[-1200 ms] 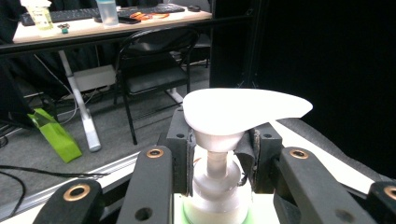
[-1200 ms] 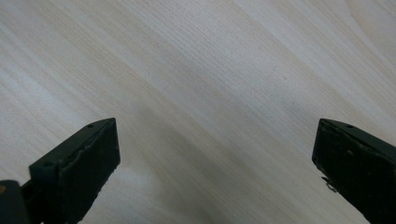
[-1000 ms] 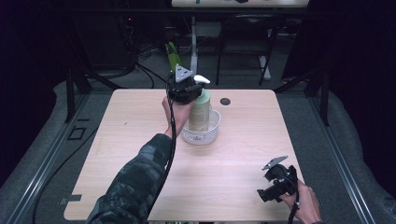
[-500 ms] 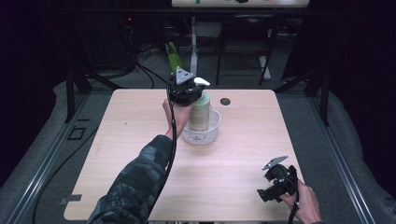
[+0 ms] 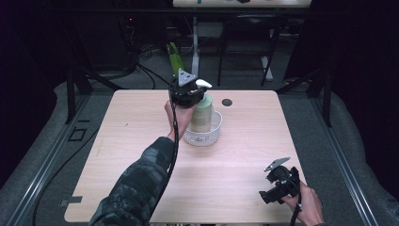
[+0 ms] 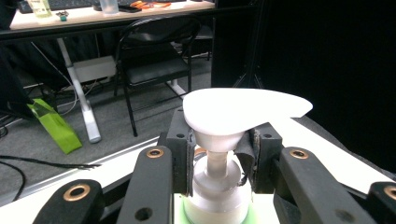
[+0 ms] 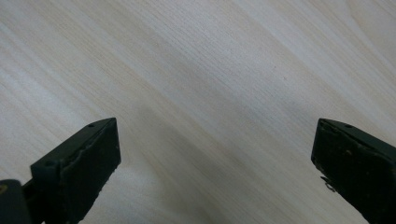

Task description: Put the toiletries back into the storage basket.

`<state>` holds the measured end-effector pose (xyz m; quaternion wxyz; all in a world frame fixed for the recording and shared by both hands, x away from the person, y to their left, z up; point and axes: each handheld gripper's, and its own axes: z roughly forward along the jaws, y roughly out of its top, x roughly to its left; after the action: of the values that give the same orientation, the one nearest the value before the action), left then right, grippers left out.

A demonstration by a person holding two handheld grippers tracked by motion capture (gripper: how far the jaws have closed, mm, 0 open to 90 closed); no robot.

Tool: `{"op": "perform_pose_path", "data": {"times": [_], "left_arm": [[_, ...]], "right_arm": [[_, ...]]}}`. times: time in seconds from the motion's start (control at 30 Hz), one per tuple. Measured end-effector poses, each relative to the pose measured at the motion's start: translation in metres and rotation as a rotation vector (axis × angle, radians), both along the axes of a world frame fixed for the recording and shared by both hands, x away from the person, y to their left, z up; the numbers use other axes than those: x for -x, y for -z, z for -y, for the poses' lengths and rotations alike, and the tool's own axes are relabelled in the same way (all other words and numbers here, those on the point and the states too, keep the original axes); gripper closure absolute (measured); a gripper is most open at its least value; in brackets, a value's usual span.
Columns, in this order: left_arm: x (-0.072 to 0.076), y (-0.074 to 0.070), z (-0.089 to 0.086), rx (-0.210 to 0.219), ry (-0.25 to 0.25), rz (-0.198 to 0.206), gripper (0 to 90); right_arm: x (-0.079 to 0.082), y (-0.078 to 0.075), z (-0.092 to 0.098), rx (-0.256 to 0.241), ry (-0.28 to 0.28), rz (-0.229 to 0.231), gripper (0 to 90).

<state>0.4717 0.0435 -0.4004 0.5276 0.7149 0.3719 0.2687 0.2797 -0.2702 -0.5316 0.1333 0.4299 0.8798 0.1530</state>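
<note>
1. left gripper (image 6: 219, 158): black jaws clamped on the neck of the pale green plastic pump bottle (image 5: 203, 113) with white pump head, as before.
2. bottle stands in the round white mesh basket (image 5: 207, 137) at mid-table, unchanged.
3. right gripper (image 5: 278, 184): jaws wide apart over the smooth light wooden table (image 5: 141, 122), unmoved.

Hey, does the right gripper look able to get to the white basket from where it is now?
Probably yes. The right gripper is open over bare table, nothing lies between it and the basket, though the left gripper holds the pump bottle standing in it.
</note>
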Motion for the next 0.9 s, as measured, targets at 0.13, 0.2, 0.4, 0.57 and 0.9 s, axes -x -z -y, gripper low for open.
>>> {"op": "perform_pose_path", "data": {"times": [0.13, 0.2, 0.4, 0.57, 0.9], "left_arm": [[-0.0010, 0.0022, -0.0007, 0.002, -0.004, -0.006, 67.8], [-0.0016, 0.0031, -0.0006, 0.000, -0.004, -0.008, 67.8], [-0.0031, 0.0050, -0.0011, -0.013, -0.001, -0.016, 67.8], [-0.0031, 0.0057, -0.0025, -0.013, -0.001, -0.014, 67.8], [0.0036, 0.0064, -0.0017, -0.034, 0.003, -0.003, 67.7]], "right_arm": [[-0.0001, 0.0000, 0.0004, 0.006, -0.004, 0.003, 0.9], [0.0001, -0.0001, 0.0002, 0.000, -0.002, 0.001, 0.9], [0.0004, -0.0004, 0.0002, -0.001, 0.000, 0.003, 0.9], [0.0004, -0.0004, 0.0003, -0.001, 0.000, 0.003, 1.0], [0.0005, -0.0009, 0.0005, 0.005, 0.002, 0.003, 1.0]]}}
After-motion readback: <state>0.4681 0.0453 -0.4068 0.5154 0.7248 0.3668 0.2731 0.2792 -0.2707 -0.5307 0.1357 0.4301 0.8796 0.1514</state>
